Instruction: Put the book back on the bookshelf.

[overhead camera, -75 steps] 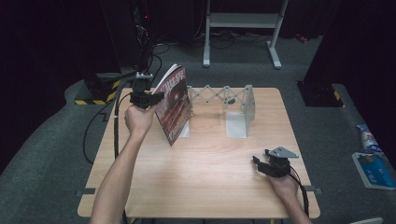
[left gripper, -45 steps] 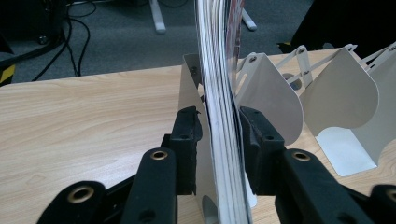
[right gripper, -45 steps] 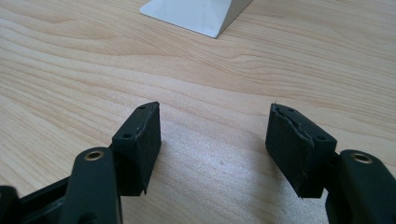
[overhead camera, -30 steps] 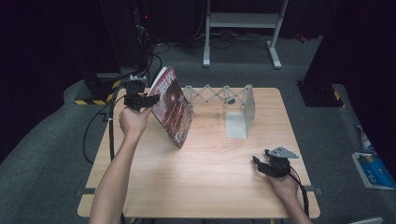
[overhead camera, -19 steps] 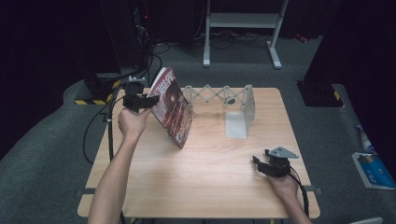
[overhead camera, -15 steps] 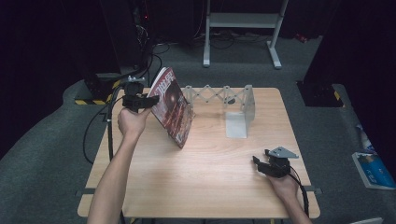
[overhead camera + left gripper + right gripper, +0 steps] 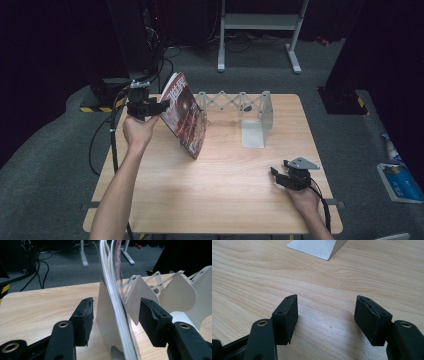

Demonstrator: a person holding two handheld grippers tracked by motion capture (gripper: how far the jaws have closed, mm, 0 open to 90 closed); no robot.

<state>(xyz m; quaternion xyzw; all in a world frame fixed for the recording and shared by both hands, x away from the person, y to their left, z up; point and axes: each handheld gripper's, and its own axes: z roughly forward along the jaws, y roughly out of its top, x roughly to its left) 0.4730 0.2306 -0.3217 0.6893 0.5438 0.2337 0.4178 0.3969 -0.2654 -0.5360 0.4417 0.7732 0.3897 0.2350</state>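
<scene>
A dark red book (image 7: 185, 116) stands tilted on the wooden table (image 7: 225, 195), leaning at the left end of a white accordion book rack (image 7: 234, 99). My left gripper (image 7: 163, 106) reaches in from the left at the book's upper edge. In the left gripper view its jaws have just been opening; the book's page edges (image 7: 119, 315) and a white rack plate (image 7: 105, 315) stand between the pads with gaps on both sides. My right gripper (image 7: 275, 174) rests open near the table's front right, with bare wood between its fingers (image 7: 287, 315).
The rack's right end plate (image 7: 256, 127) stands at the table's back middle; its base (image 7: 319, 246) lies ahead of the right gripper. Cables (image 7: 107, 145) trail off the left table edge. A white stand (image 7: 260, 30) is on the floor behind.
The left gripper's jaws have spread apart off the book, which stays leaning in the rack. The right hand has not moved.
</scene>
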